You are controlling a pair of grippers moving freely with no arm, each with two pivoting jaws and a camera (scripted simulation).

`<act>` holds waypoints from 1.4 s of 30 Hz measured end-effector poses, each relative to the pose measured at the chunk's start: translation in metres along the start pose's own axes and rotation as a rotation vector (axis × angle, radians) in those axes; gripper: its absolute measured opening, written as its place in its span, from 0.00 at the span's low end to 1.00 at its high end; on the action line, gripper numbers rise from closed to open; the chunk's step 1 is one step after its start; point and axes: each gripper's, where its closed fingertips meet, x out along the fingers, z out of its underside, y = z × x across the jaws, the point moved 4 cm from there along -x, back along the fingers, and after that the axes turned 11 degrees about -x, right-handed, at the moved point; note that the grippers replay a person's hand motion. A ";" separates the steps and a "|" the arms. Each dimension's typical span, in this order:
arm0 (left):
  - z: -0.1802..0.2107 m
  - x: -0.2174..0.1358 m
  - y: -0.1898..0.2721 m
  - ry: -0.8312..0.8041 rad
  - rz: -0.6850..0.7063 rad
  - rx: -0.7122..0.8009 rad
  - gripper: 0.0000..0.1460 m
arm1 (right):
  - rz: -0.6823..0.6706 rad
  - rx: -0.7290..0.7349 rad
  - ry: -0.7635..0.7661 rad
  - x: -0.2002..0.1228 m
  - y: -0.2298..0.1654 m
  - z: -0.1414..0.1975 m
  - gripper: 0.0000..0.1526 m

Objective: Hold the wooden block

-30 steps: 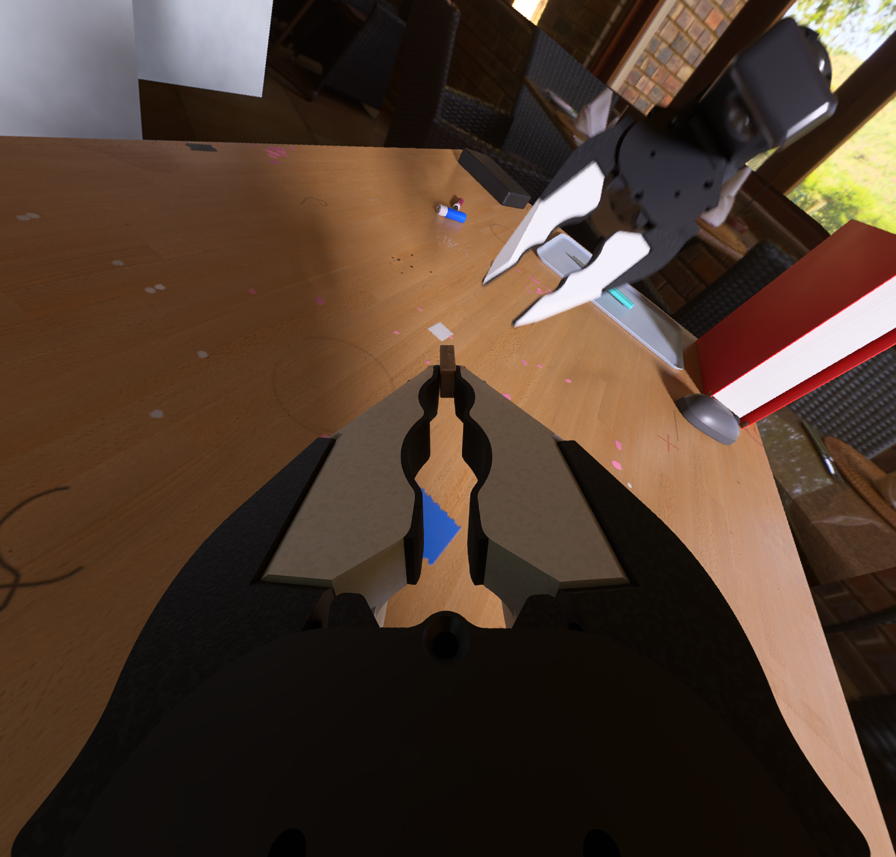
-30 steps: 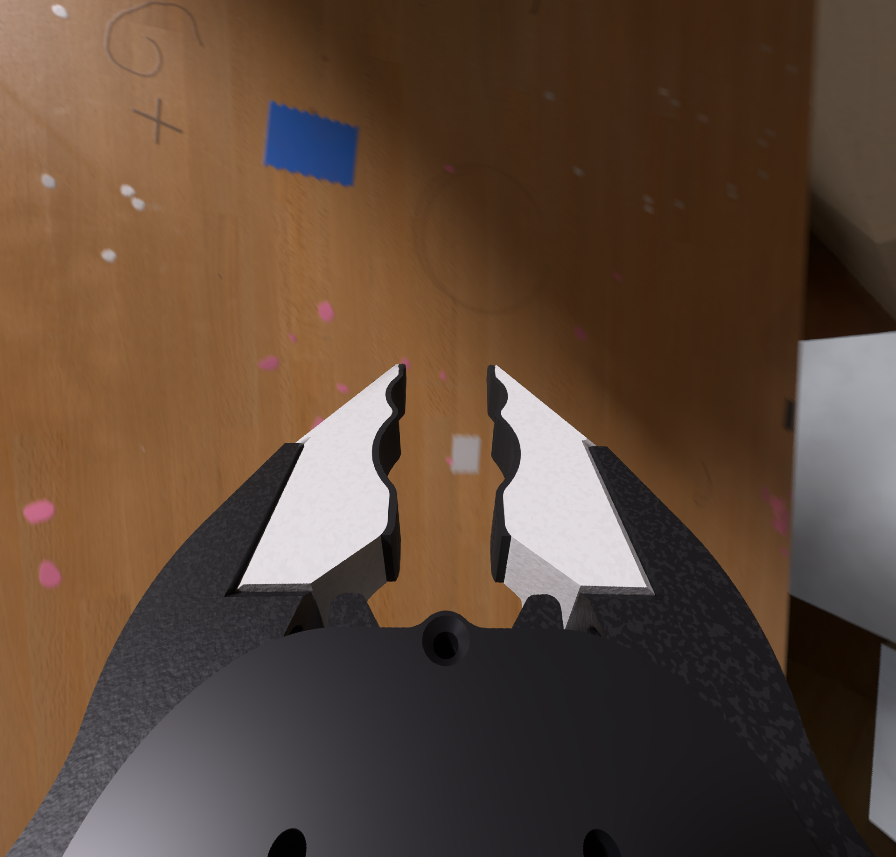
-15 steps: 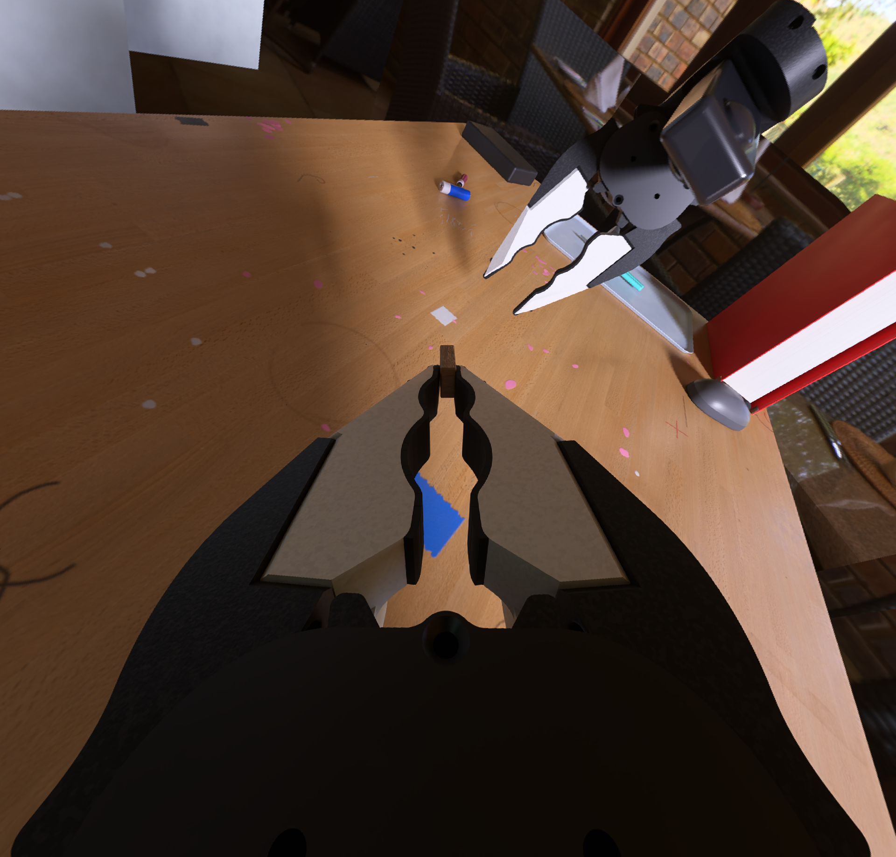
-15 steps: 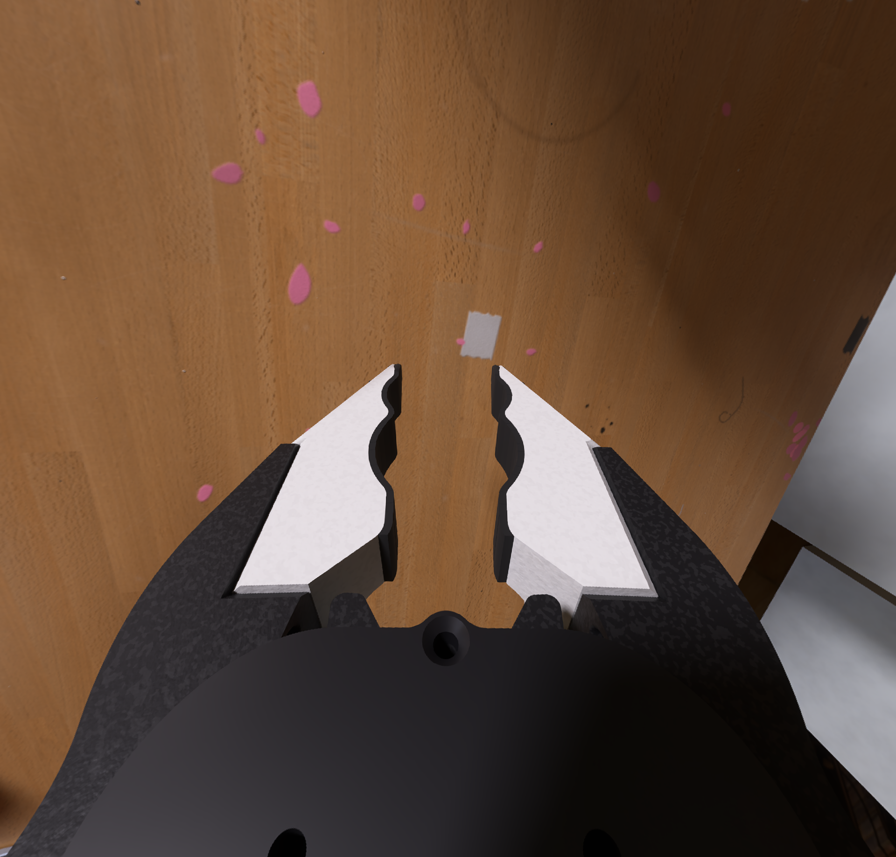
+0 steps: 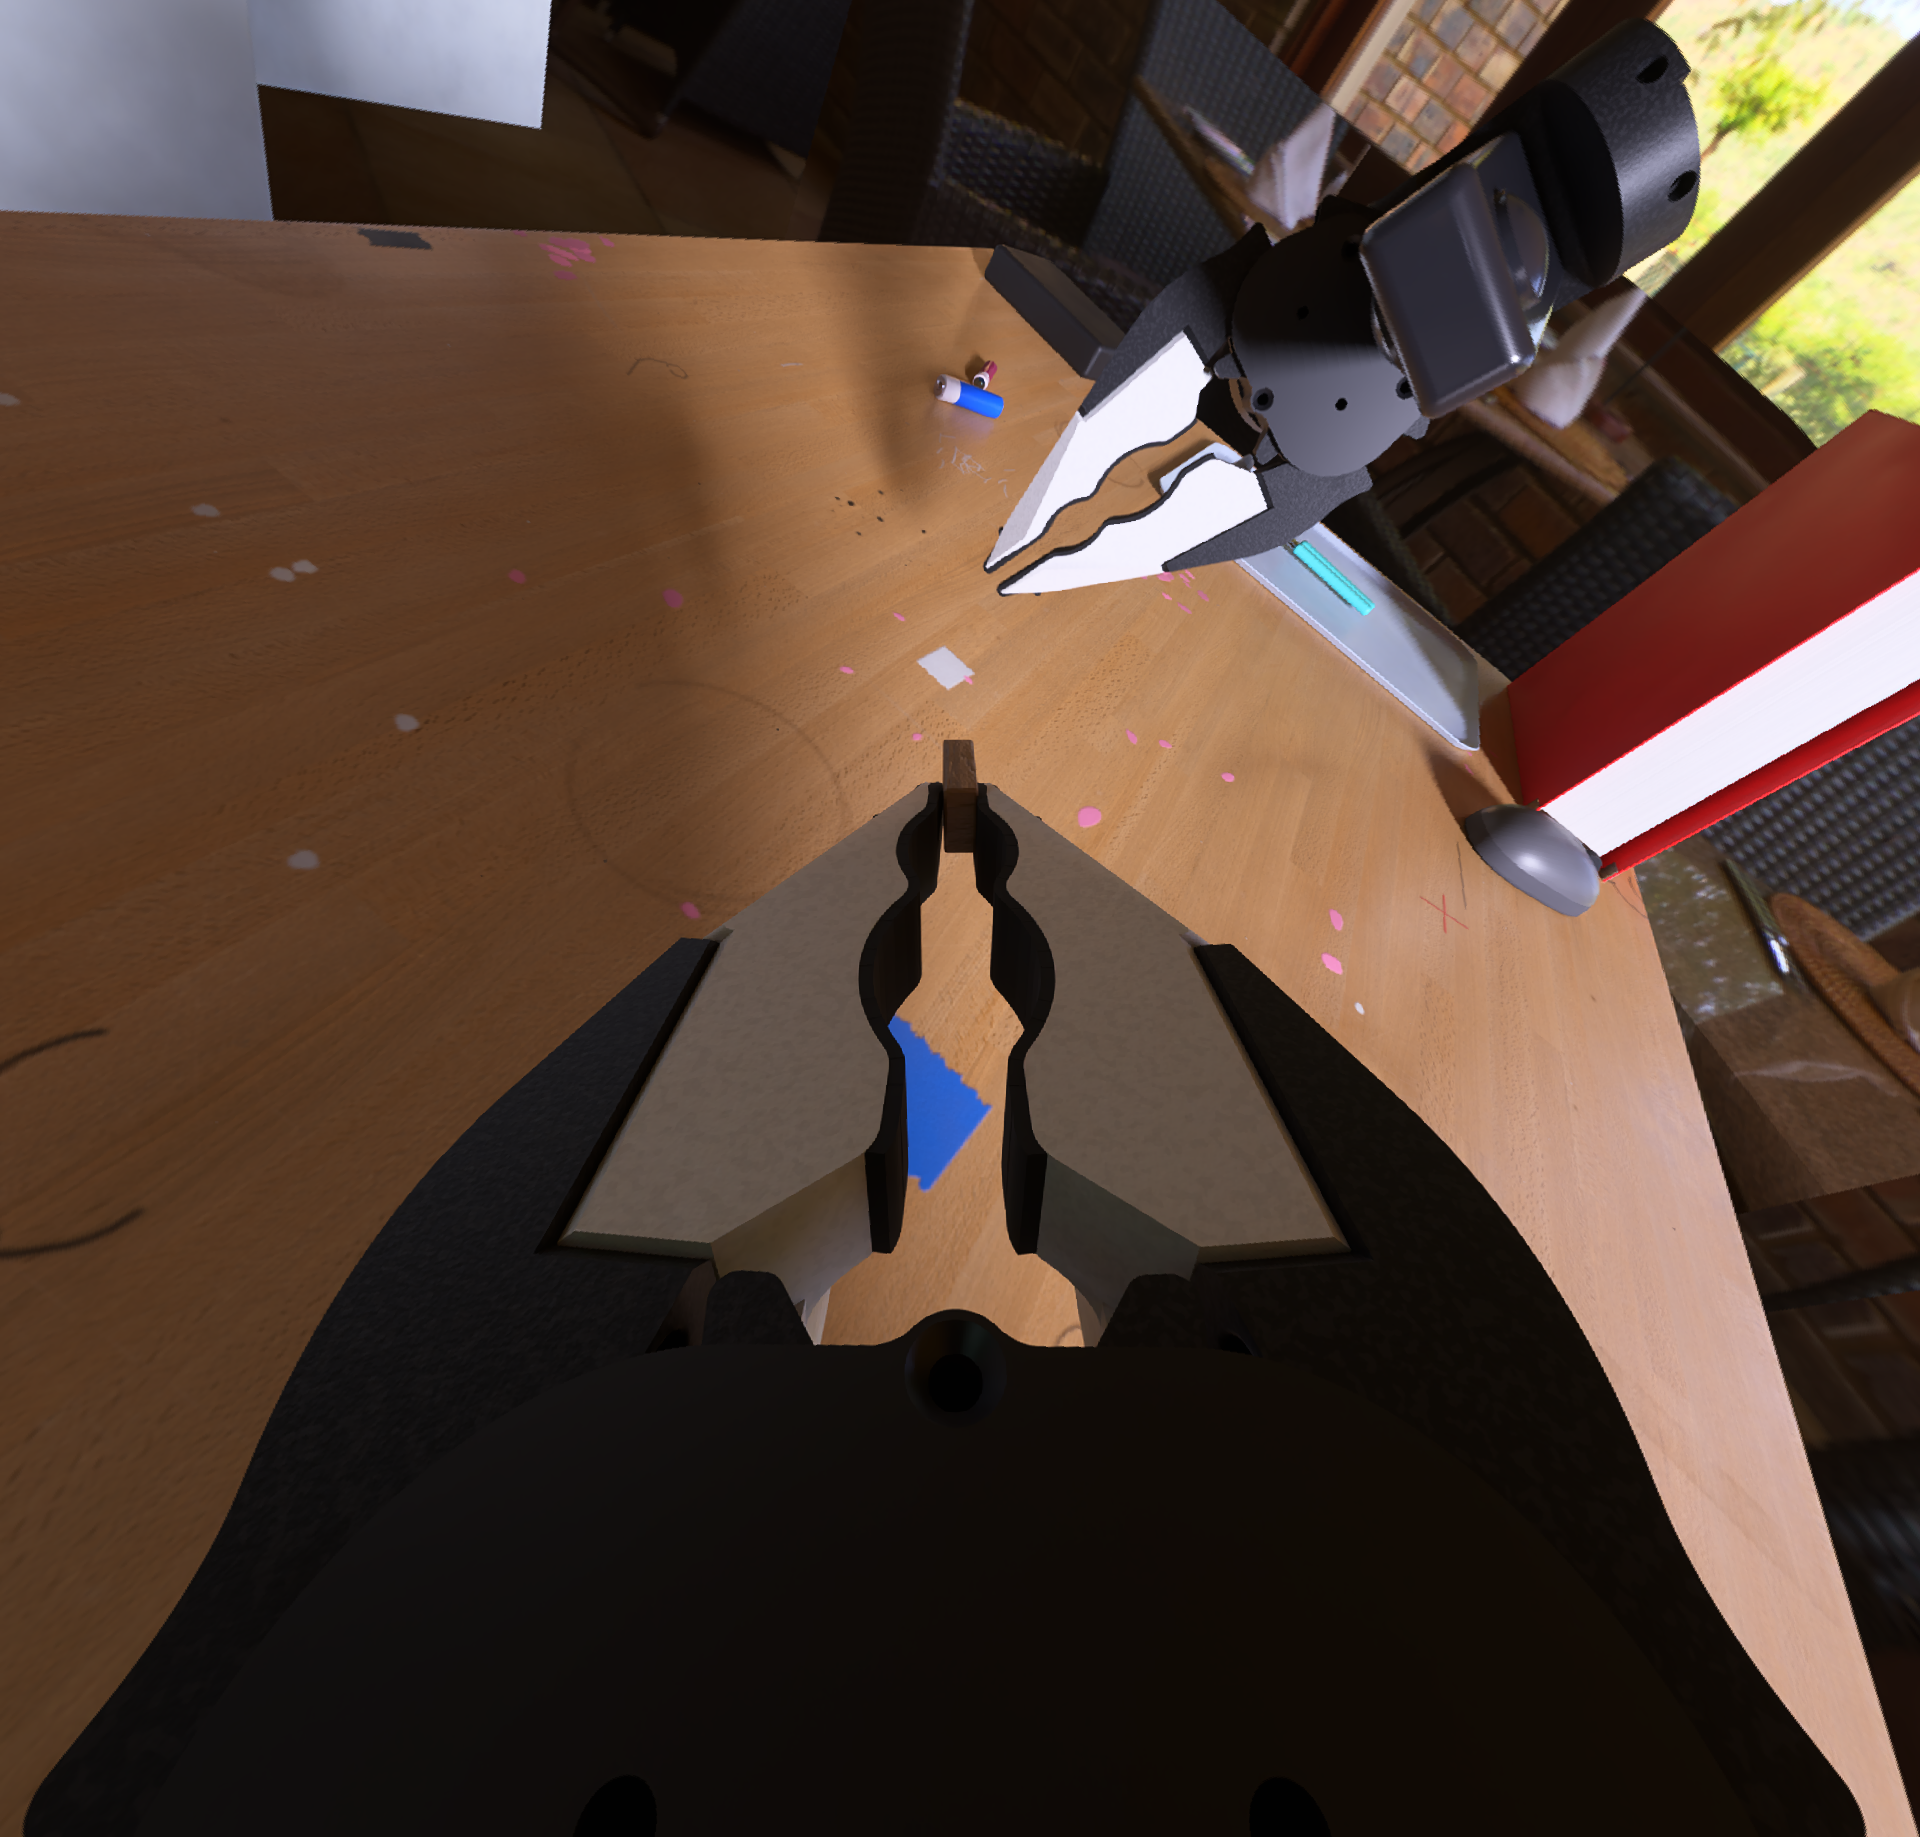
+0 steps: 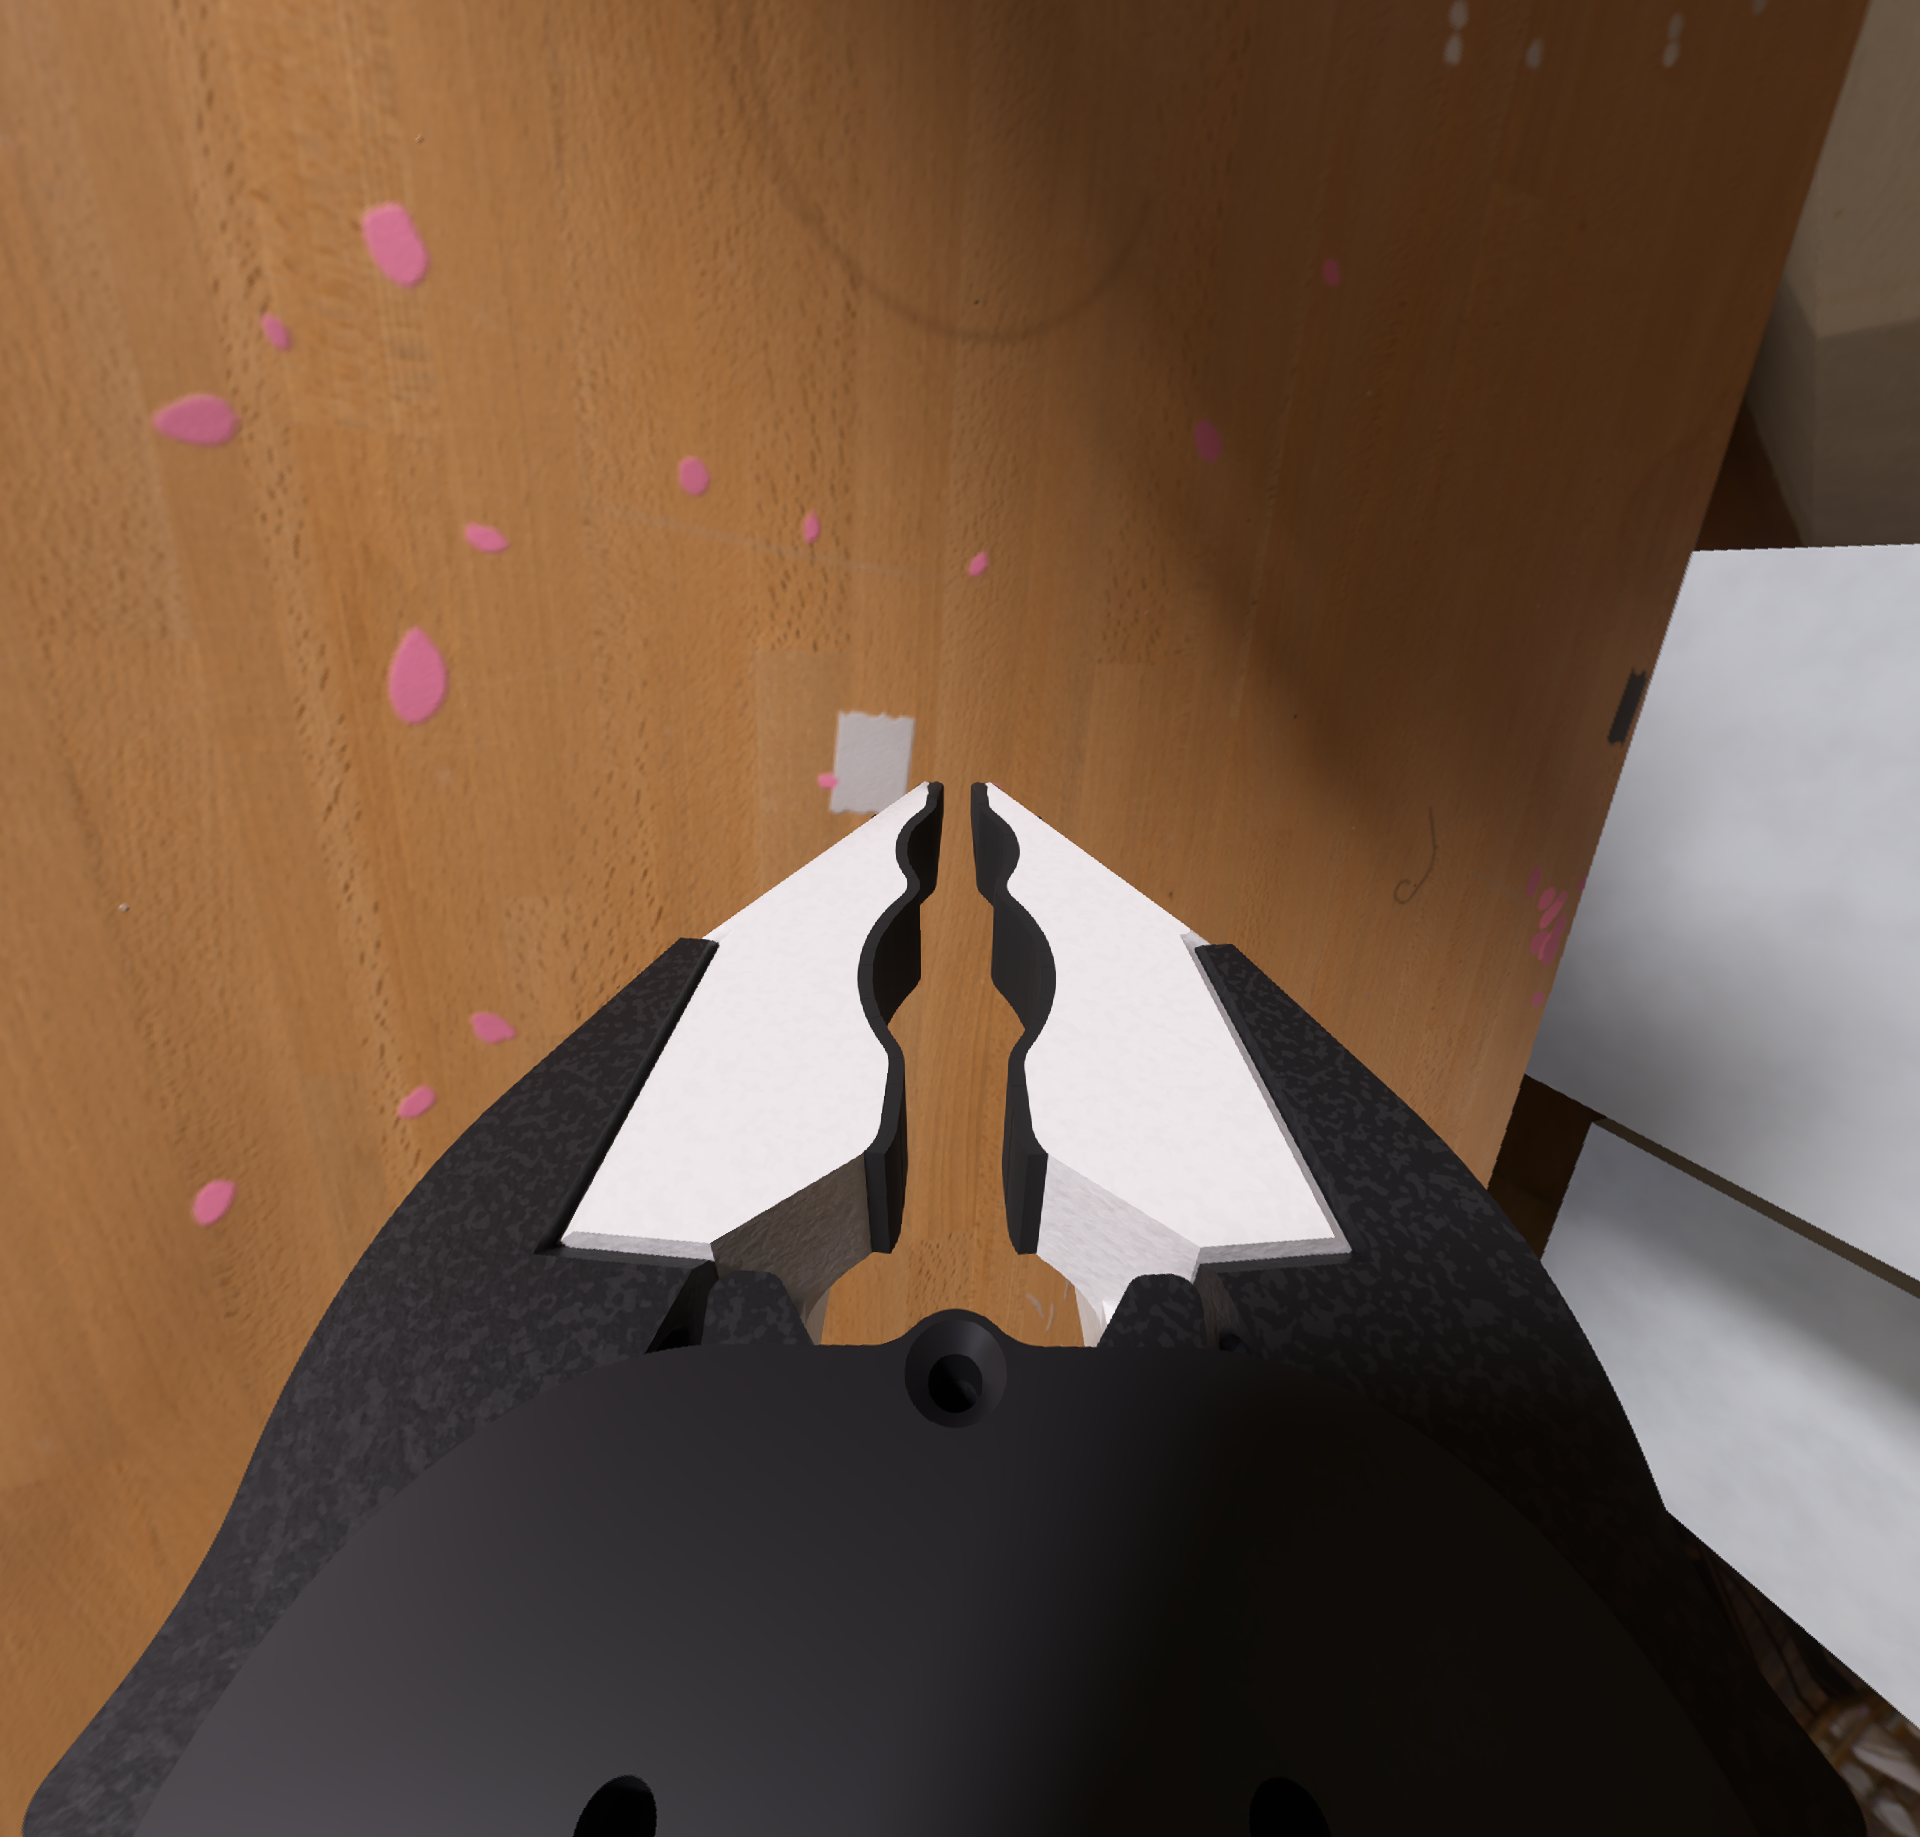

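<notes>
A small brown wooden block [image 5: 958, 790] sits pinched upright between the tips of my left gripper [image 5: 958, 813], which is shut on it above the wooden table [image 5: 416, 748]. My right gripper [image 6: 956, 800] is shut with only a thin slit between its tips and holds nothing. In the left wrist view the right gripper [image 5: 1003, 577] hovers low over the table beyond the block, tips pointing down and to the left. The block does not show in the right wrist view.
A white paper scrap [image 5: 943, 667] [image 6: 871, 761] lies between the grippers. A blue patch [image 5: 935, 1101] lies under my left fingers. A red book [image 5: 1725, 634], a grey puck [image 5: 1532, 857], a grey tray [image 5: 1382, 634], a blue battery [image 5: 968, 395] and a black box [image 5: 1044, 301] stand at the right and far side.
My right gripper has closed from open to nearly shut and dropped closer to the table near the white scrap. My left gripper still holds the block, hardly moved.
</notes>
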 end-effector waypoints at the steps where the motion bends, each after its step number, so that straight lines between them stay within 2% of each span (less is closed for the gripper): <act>1: 0.000 0.000 0.000 -0.002 -0.001 0.000 0.03 | 0.009 0.007 0.010 0.001 0.002 0.000 0.03; 8: 0.000 0.000 0.000 -0.002 -0.006 0.004 0.03 | 0.103 0.058 -0.014 0.006 0.018 0.007 0.02; 15: 0.000 0.000 0.000 -0.004 -0.008 0.004 0.03 | 0.085 0.069 -0.012 0.009 0.019 0.012 0.05; 20: -0.002 -0.002 0.001 0.007 -0.009 0.007 0.03 | 0.116 0.061 0.026 -0.011 0.021 0.007 0.15; 22: -0.003 -0.004 0.001 0.015 -0.009 0.009 0.03 | 0.136 0.026 0.101 -0.025 0.018 -0.008 0.16; 25: -0.004 -0.006 0.001 0.025 -0.009 0.010 0.03 | 0.062 -0.092 0.369 -0.037 -0.006 -0.056 0.17; 27: -0.005 -0.007 0.001 0.031 -0.010 0.009 0.03 | -0.026 -0.169 0.521 -0.030 -0.027 -0.088 0.20; 29: -0.006 -0.008 0.000 0.037 -0.011 0.006 0.03 | -0.091 -0.179 0.597 -0.013 -0.042 -0.111 0.20; 34: -0.009 -0.012 0.005 0.058 0.001 0.016 0.03 | -0.123 -0.196 0.558 0.022 -0.060 -0.128 0.21; 42: -0.011 -0.014 0.010 0.068 0.020 0.029 0.03 | -0.285 -0.070 0.563 0.038 -0.060 -0.127 0.23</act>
